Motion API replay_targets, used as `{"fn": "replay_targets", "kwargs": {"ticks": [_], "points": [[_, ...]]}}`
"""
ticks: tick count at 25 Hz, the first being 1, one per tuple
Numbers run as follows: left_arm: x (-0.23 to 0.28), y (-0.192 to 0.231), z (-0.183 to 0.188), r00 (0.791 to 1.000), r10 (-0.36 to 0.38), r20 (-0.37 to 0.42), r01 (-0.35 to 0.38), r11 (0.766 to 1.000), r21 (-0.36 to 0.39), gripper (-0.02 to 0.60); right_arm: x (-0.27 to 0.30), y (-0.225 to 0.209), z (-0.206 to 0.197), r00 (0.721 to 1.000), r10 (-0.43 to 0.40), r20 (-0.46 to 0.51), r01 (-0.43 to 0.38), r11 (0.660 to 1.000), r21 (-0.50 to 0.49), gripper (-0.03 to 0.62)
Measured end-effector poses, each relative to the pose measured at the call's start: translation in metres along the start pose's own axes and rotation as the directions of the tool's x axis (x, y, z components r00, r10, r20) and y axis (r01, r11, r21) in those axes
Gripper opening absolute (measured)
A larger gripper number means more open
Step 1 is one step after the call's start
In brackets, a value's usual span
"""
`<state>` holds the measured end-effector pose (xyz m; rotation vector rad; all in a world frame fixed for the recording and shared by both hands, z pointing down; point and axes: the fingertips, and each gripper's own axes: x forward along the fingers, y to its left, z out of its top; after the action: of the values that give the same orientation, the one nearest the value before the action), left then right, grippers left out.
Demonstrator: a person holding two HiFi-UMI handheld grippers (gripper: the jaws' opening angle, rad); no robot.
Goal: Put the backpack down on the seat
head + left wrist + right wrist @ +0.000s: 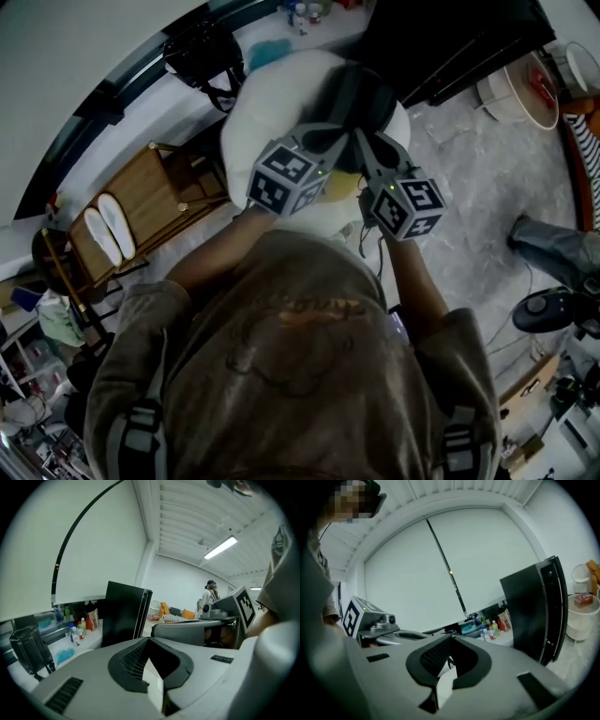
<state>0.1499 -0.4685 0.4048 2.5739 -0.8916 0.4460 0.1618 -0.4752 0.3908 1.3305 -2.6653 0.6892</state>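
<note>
Black fabric with a dull sheen, boxy and upright, straps hanging loose beneath: backpack [199,52] on the white ledge [141,131] along the wall, behind the seat [272,103] and well apart from both grippers. Rounded, smooth and white, puffy like a cushion: that seat, directly below the tools. Matte grey plastic for the left gripper [151,641] and the right gripper [451,641], each with dark ribbed pads; jaws pressed together on both, empty. Held side by side above the seat, black-and-white marker cubes [286,178] nearest the chest. Slatted wooden rack [150,202] off to the left, two white slippers [108,232] lying on top.
</note>
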Motion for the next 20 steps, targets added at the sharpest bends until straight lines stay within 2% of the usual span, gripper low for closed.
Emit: {"fn": "replay_targets", "kwargs": {"ticks": [5,10,13,16,20], "points": [[-0.028,-0.014,0.03,0.995,-0.062,0.075,0.057,0.997,0.06,0.0,-0.018,0.031,0.023,0.994,0.103,0.023,-0.1,0.991,-0.092,-0.002],[-0.048,-0.024,0.054,0.978,-0.124,0.169,0.102,0.986,0.132,0.0,-0.035,0.052,0.042,0.981,0.18,0.069,-0.17,0.976,-0.134,-0.002],[-0.058,-0.029,0.057,0.968,-0.153,0.199,0.121,0.979,0.164,0.0,-0.041,0.06,0.047,0.976,0.195,0.094,-0.18,0.973,-0.146,-0.002],[-0.066,-0.034,0.058,0.956,-0.174,0.236,0.129,0.973,0.194,0.0,-0.044,0.069,0.053,0.968,0.211,0.134,-0.182,0.962,-0.201,-0.002],[-0.07,-0.033,0.062,0.947,-0.174,0.27,0.118,0.97,0.211,0.0,-0.04,0.077,0.054,0.963,0.218,0.156,-0.177,0.954,-0.241,-0.002]]}}
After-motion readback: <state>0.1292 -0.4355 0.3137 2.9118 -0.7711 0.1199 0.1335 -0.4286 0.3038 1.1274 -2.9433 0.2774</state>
